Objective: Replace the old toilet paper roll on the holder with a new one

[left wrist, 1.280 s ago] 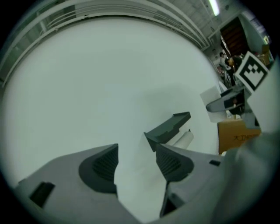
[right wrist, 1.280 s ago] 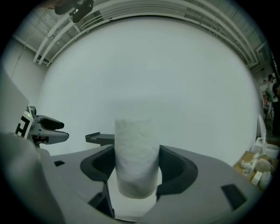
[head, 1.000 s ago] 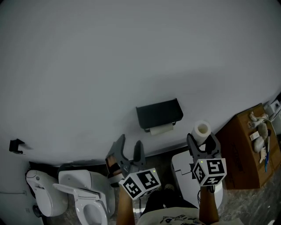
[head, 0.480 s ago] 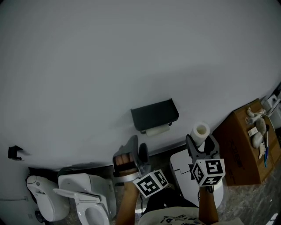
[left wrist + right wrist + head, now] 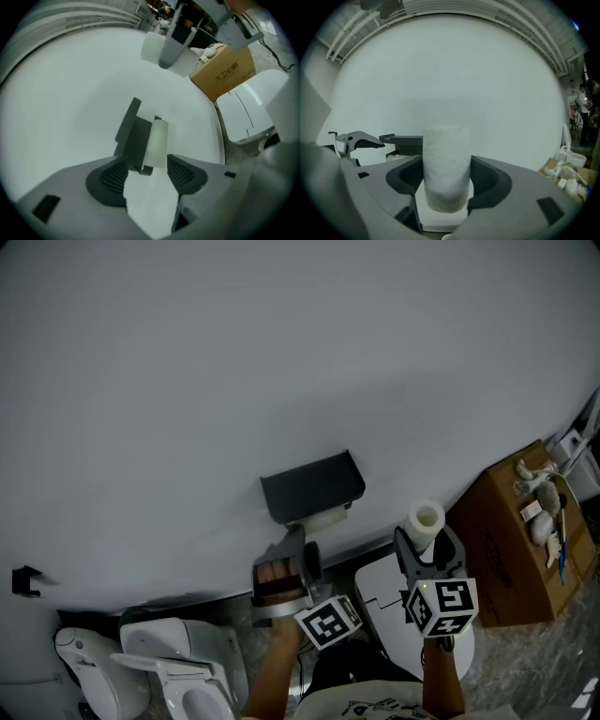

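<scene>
A black holder [image 5: 312, 486] hangs on the white wall with the thin old roll [image 5: 325, 518] under its cover. My left gripper [image 5: 302, 545] is open just below it. In the left gripper view the old roll [image 5: 157, 143] and holder [image 5: 133, 136] sit right at the tips of my left gripper [image 5: 147, 171], whose jaws stand on either side; I cannot tell whether they touch. My right gripper [image 5: 429, 545] is shut on the new roll [image 5: 427, 521], held upright to the right of the holder. The new roll [image 5: 446, 166] fills my right gripper [image 5: 446, 176].
A cardboard box [image 5: 511, 540] with small items on top stands at the right. A white toilet tank lid [image 5: 389, 601] lies under the right gripper. More white toilets [image 5: 173, 657] stand at the lower left. A small black hook [image 5: 23, 579] is on the wall, far left.
My left gripper has risen and turned toward the holder, its jaws now at the old roll. The right gripper holds the new roll much as before.
</scene>
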`<act>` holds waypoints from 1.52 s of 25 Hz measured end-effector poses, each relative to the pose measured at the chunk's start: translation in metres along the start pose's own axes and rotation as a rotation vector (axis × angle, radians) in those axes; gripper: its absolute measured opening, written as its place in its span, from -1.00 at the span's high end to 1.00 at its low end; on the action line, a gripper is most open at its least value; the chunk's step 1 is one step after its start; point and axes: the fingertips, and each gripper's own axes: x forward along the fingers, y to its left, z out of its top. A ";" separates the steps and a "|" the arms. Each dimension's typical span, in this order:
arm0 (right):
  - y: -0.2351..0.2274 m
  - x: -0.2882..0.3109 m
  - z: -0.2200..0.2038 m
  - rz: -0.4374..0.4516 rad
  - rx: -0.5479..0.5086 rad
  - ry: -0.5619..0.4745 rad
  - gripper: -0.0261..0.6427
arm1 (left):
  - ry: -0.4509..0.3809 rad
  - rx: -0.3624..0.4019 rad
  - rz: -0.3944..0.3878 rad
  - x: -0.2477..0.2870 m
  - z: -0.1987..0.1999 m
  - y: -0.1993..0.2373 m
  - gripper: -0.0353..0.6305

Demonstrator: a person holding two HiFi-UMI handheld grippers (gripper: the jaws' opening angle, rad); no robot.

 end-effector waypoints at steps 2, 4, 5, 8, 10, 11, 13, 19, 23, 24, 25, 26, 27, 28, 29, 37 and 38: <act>-0.005 -0.001 -0.001 -0.010 0.003 0.004 0.01 | 0.003 0.020 -0.022 0.009 0.005 -0.009 0.13; -0.009 -0.002 -0.002 -0.019 0.004 0.006 0.01 | 0.009 0.059 -0.024 0.016 0.010 -0.013 0.13; -0.011 -0.003 -0.002 -0.024 0.004 0.006 0.01 | 0.012 0.079 -0.020 0.019 0.012 -0.013 0.13; -0.016 -0.004 -0.002 -0.036 0.004 0.005 0.02 | 0.023 0.127 -0.004 0.027 0.017 -0.012 0.14; -0.020 -0.004 -0.002 -0.042 0.004 0.005 0.01 | 0.029 0.140 -0.007 0.032 0.021 -0.013 0.14; -0.022 -0.004 -0.003 -0.044 0.005 0.005 0.01 | 0.034 0.141 -0.009 0.034 0.023 -0.014 0.14; -0.026 -0.005 -0.003 -0.049 0.007 0.005 0.02 | 0.044 0.134 -0.013 0.038 0.026 -0.015 0.14; -0.034 -0.003 -0.002 -0.054 0.011 0.007 0.02 | 0.067 0.144 -0.026 0.044 0.031 -0.018 0.15; -0.038 0.000 -0.002 -0.054 0.010 0.008 0.01 | 0.079 0.166 -0.016 0.048 0.032 -0.018 0.21; -0.039 0.001 -0.002 -0.052 0.010 0.010 0.02 | 0.082 0.171 -0.007 0.049 0.033 -0.017 0.23; -0.040 0.002 -0.003 -0.051 0.011 0.013 0.01 | 0.085 0.175 0.001 0.050 0.034 -0.017 0.29; -0.041 0.003 -0.004 -0.049 0.013 0.017 0.02 | 0.087 0.178 0.006 0.051 0.035 -0.016 0.34; -0.042 0.004 -0.005 -0.049 0.014 0.021 0.01 | 0.090 0.181 0.009 0.052 0.035 -0.016 0.34; -0.043 0.004 -0.006 -0.049 0.015 0.023 0.02 | 0.092 0.185 0.011 0.052 0.036 -0.016 0.34; -0.044 0.004 -0.006 -0.049 0.017 0.024 0.01 | 0.093 0.187 0.012 0.052 0.036 -0.016 0.35; -0.052 0.004 -0.010 -0.052 0.026 0.027 0.01 | 0.059 0.161 0.003 0.051 0.050 -0.021 0.35; -0.053 0.004 -0.011 -0.053 0.026 0.029 0.02 | 0.053 0.164 0.004 0.052 0.054 -0.021 0.35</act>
